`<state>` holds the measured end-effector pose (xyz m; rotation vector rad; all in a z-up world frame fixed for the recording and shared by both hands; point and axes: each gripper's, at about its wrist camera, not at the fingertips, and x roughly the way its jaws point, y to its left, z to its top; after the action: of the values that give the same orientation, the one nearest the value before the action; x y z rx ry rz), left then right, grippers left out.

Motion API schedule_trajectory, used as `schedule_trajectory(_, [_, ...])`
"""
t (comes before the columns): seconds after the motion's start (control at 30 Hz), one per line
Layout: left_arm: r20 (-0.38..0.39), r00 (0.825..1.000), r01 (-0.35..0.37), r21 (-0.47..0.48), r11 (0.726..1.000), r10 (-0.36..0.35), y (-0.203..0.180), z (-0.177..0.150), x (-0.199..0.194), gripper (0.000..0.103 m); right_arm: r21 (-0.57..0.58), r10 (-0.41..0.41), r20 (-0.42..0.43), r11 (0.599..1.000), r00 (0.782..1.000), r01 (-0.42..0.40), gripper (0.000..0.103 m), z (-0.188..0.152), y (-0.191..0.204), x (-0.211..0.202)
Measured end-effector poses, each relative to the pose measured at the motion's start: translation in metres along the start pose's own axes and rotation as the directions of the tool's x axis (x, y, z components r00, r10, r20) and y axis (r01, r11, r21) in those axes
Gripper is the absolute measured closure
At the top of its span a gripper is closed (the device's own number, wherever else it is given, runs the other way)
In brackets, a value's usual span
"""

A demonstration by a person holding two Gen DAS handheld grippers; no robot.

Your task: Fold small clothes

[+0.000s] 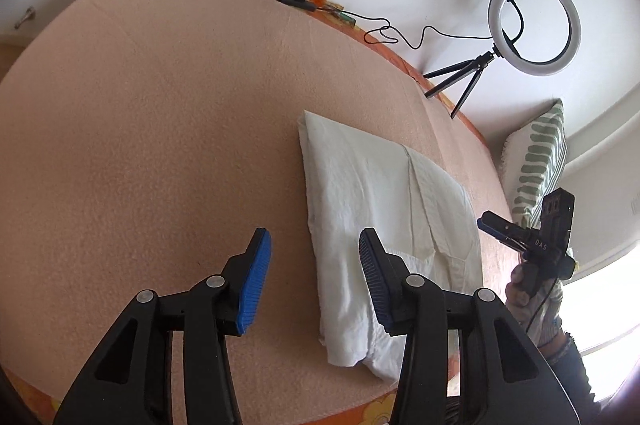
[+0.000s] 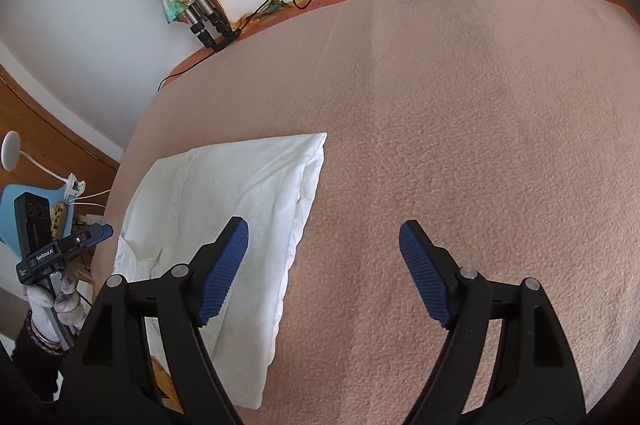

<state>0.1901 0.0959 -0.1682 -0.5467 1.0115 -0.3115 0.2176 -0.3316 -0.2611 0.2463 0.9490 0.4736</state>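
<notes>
Progress of the fold, read from left to right across both wrist views. We find the left gripper (image 1: pixel 315 263) at the low centre of its own view, its blue pads parted about halfway with nothing between them; the left pad hangs over bare pink blanket (image 1: pixel 160 145), the right pad over the near edge of the white garment (image 1: pixel 372 193). To the right of it we see the garment itself, lying flat on the blanket as a neat oblong with layered edges, an inner seam or placket showing on its upper face. Further right, at the edge of the bed, a gloved hand carries the right gripper (image 1: pixel 486 223), held clear of the cloth.

In the right wrist view we again begin at the left, where the other hand and its gripper stand off beside the bed. Next comes the garment (image 2: pixel 240 193), a stacked white packet, its folded edge running down toward the camera. The right gripper (image 2: pixel 324 267) is spread wide and empty; its left pad hovers over the garment's right margin, its right pad over bare blanket.

We judge the fold to be largely complete: the cloth is released and squared. What may remain is a final halving or setting the packet aside; no further garment is in view.
</notes>
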Motion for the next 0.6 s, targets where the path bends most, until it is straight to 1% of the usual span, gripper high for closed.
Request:
schedule_trajectory(0.07, [0.012,1.000,-0.019,0.010,1.000,0.019,-0.007,-0.004,0.001,0.059,0.005,-0.001,-0.008,1.000,1.000,0.001,0.022,-0.003,0.001,0.004])
schedule_trajectory(0.13, [0.048,0.995,-0.093,0.061,0.994,0.090,-0.019,-0.007,-0.001,0.059,0.003,0.007,-0.016,1.000,1.000,-0.007,0.022,-0.005,0.001,0.008])
schedule_trajectory(0.17, [0.071,0.989,-0.136,0.099,0.986,0.129,-0.026,-0.010,-0.004,0.059,0.003,0.006,-0.018,1.000,1.000,-0.006,0.022,-0.005,0.001,0.009])
schedule_trajectory(0.2, [0.091,0.984,-0.165,0.135,0.977,0.153,-0.034,-0.013,-0.005,0.059,0.000,0.004,-0.017,1.000,1.000,-0.004,0.022,-0.006,0.001,0.009])
schedule_trajectory(0.27, [0.116,0.977,-0.199,0.185,0.962,0.180,-0.043,-0.018,-0.006,0.059,0.000,-0.002,-0.012,1.000,1.000,0.002,0.022,-0.006,0.000,0.010])
schedule_trajectory(0.37, [0.129,0.974,-0.215,0.230,0.949,0.189,-0.052,-0.023,-0.005,0.059,0.022,0.013,-0.013,1.000,1.000,-0.012,0.022,-0.004,-0.004,0.012])
schedule_trajectory(0.47, [0.134,0.971,-0.227,0.267,0.937,0.197,-0.056,-0.024,-0.002,0.058,0.022,0.010,-0.004,1.000,1.000,-0.010,0.022,-0.002,-0.006,0.012])
schedule_trajectory(0.6, [0.134,0.970,-0.235,0.288,0.928,0.204,-0.057,-0.024,0.002,0.058,0.034,0.019,0.001,0.999,1.000,-0.019,0.022,0.000,-0.010,0.014])
